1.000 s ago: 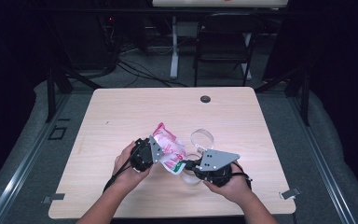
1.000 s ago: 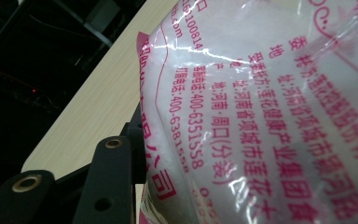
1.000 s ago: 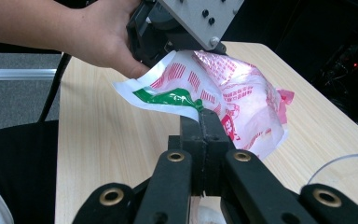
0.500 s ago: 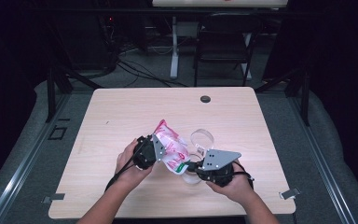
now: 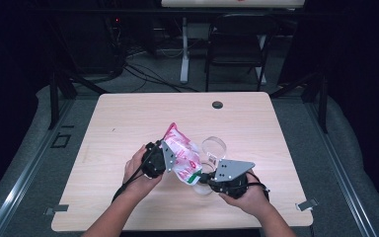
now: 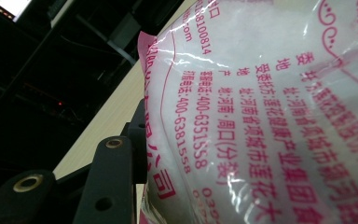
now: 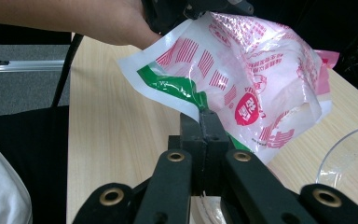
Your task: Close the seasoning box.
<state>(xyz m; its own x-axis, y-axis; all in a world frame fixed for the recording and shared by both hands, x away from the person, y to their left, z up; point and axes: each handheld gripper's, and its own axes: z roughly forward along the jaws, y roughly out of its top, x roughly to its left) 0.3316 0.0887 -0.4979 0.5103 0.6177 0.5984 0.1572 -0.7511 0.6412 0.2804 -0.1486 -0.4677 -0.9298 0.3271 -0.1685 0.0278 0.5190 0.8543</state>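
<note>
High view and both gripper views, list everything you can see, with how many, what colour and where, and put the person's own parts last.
Bag: one, white plastic with pink and green print, held above the table's middle front between the two grippers.
Clear container: one, see-through, on the table just right of the bag.
Table: one, light wood, centre of the scene.
Round grommet: one, dark, near the table's far edge.
Chair: one, black, beyond the table.
Left gripper: one, black, clamped on the bag's left side.
Right gripper: one, black with a grey plate, jaws shut on the bag's lower edge.
Hands: two, left hand and right hand, each holding a gripper at the table's near side.
</note>
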